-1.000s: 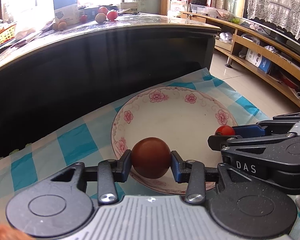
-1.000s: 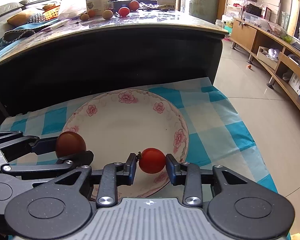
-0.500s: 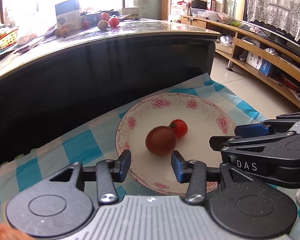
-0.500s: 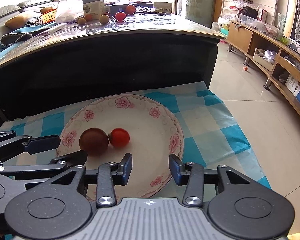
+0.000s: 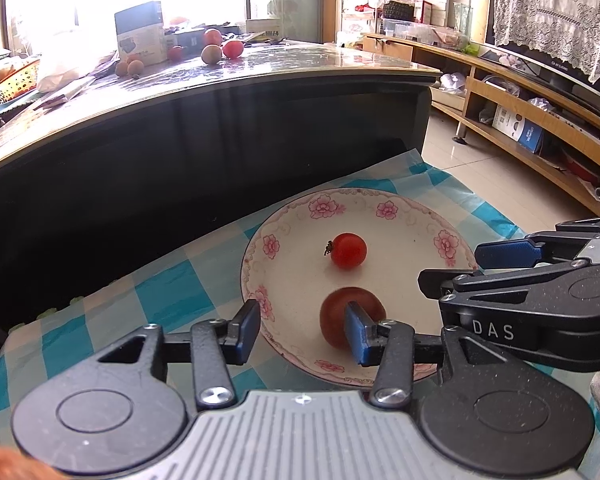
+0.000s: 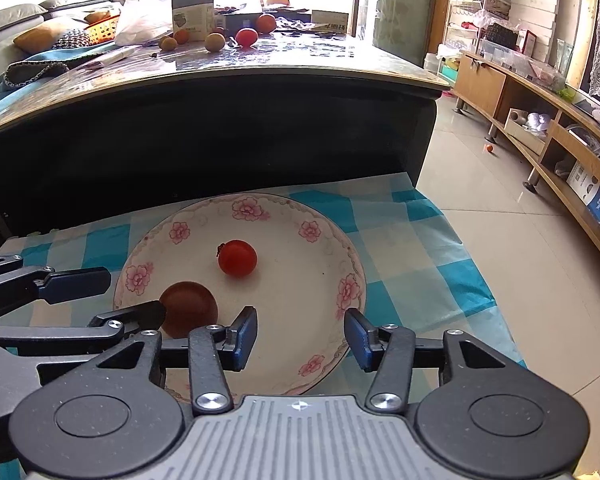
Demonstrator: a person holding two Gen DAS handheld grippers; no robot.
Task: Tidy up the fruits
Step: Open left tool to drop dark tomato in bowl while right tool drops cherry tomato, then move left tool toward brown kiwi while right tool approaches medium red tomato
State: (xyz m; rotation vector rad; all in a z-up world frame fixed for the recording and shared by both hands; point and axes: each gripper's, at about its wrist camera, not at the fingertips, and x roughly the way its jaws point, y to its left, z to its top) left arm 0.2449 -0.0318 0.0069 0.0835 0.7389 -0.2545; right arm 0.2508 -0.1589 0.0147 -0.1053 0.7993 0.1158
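Note:
A white plate (image 5: pixel 452 236) with pink flowers lies on a blue-checked cloth (image 5: pixel 172 280). Two fruits rest in it: a small red tomato (image 5: pixel 348 250) near the middle and a larger dark brown-red fruit (image 5: pixel 336 312) near the front rim. My left gripper (image 5: pixel 302 330) is open over the plate's near rim. Its right finger hides part of the dark fruit, which lies just beyond its tips. My right gripper (image 6: pixel 300 334) hangs over the plate's near edge with its jaws opening and nothing between them. From that side the tomato (image 6: pixel 238 258) and dark fruit (image 6: pixel 192 308) lie free.
Right behind the plate rises a tall black table (image 5: pixel 220 140) with a glossy top. On the top are several fruits (image 5: pixel 212 54), a box (image 5: pixel 140 36) and bags. Wooden shelves (image 5: pixel 540 120) run along the right wall across a tiled floor (image 6: pixel 500 208).
Both grippers let go of their fruits, which dropped into the plate and rolled, the tomato toward the middle. Both pairs of jaws have widened and drawn back from the fruits.

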